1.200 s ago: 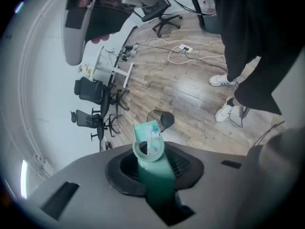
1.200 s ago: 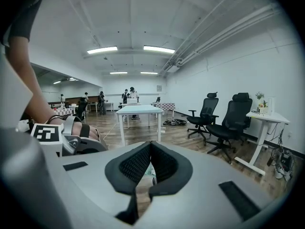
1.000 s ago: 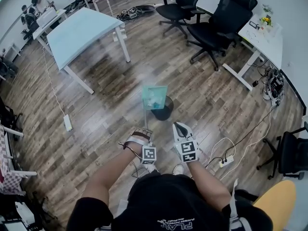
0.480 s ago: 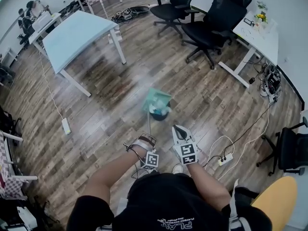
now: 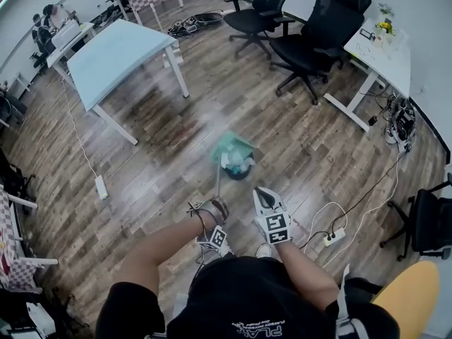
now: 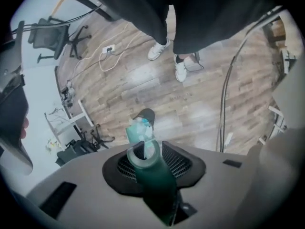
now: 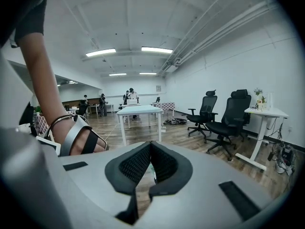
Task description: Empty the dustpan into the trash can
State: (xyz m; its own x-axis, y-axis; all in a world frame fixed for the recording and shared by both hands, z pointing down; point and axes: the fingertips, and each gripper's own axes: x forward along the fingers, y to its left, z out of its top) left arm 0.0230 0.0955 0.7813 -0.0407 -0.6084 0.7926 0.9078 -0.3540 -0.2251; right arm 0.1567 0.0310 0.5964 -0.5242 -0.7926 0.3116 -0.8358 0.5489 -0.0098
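**Q:** What is recorded in the head view?
**A:** The dustpan (image 5: 232,147) is seen tilted just above the trash can (image 5: 239,171). White litter (image 5: 236,163) is seen at the trash can's mouth. The dustpan's handle (image 5: 218,183) is run back from the trash can to the left gripper (image 5: 213,214). The right gripper (image 5: 265,195) is held on the same near side of the trash can, just beside the left one. Square black-and-white markers are shown on its cube (image 5: 277,228). White print (image 5: 265,328) on the person's black top appears inverted and cannot be read.

**Q:** And in the left gripper view?
**A:** The green handle is gripped between the jaws, which have just been opening slightly. The pan is seen at the trash can's rim.

**Q:** And in the right gripper view?
**A:** The jaws are brought together at the tips, and nothing is held.
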